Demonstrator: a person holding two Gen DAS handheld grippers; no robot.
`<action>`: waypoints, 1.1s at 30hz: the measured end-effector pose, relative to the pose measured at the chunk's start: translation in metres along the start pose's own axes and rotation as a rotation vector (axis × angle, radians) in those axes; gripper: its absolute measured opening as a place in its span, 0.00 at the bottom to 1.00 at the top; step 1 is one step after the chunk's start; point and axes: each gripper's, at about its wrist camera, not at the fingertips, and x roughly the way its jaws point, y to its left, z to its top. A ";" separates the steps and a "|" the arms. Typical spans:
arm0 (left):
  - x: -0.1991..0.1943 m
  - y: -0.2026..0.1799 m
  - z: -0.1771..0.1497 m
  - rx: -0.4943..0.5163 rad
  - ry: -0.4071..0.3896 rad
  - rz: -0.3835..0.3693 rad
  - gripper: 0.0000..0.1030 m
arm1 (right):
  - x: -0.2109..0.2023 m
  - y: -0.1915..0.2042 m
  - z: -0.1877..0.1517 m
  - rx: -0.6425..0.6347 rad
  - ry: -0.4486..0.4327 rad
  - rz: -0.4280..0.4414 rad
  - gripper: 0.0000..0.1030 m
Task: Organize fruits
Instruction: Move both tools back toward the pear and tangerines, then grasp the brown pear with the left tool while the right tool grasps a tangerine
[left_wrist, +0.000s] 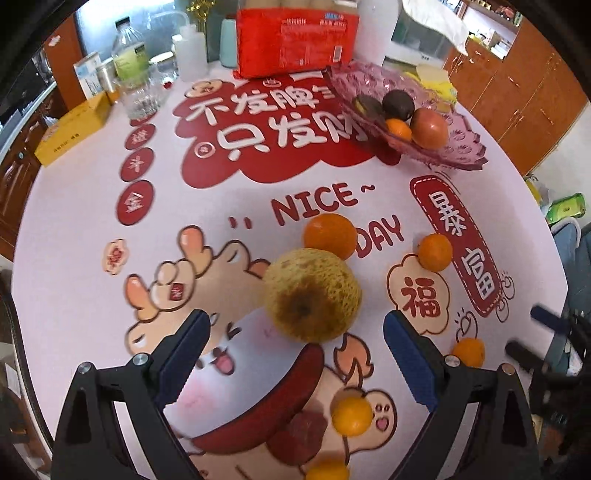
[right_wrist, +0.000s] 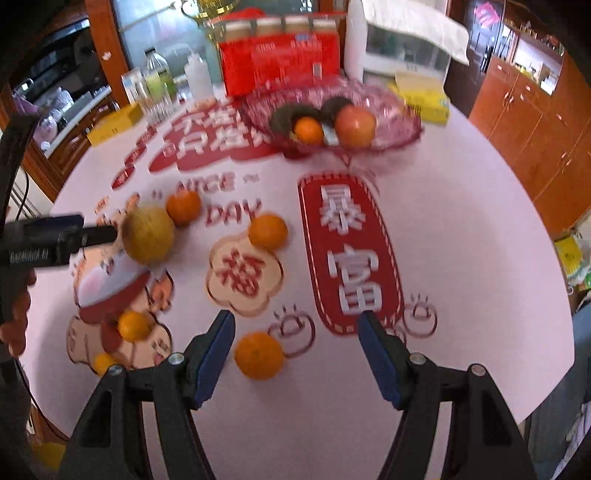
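Both grippers hang above a round table (left_wrist: 74, 229) with jaws released and nothing held. The left gripper (left_wrist: 295, 354) frames a yellow melon (left_wrist: 313, 293) near the table's middle; the right gripper (right_wrist: 297, 356) frames a small orange (right_wrist: 259, 355) nearer the front edge. A pink fruit bowl (left_wrist: 458, 147) toward the far edge already holds several fruits. Likely risks: round fruit rolling off a closing pad toward the edge, and the wide melon slipping from a shallow grasp.

Melon (left_wrist: 313, 293): rough, netted, matt rind. Oranges (left_wrist: 330, 235): glossy peel. Fruit bowl (left_wrist: 458, 146): clear pink patterned glass or plastic. Tablecloth (left_wrist: 92, 206): smooth, printed.
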 end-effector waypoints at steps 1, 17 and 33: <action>0.007 -0.002 0.001 -0.005 0.007 -0.002 0.92 | 0.003 0.000 -0.004 -0.006 0.008 0.007 0.67; 0.048 -0.013 0.011 -0.061 0.007 0.045 0.82 | 0.056 0.024 -0.022 -0.073 0.085 0.089 0.42; 0.040 -0.016 -0.008 -0.065 -0.001 0.080 0.70 | 0.045 0.023 -0.030 -0.088 0.061 0.088 0.39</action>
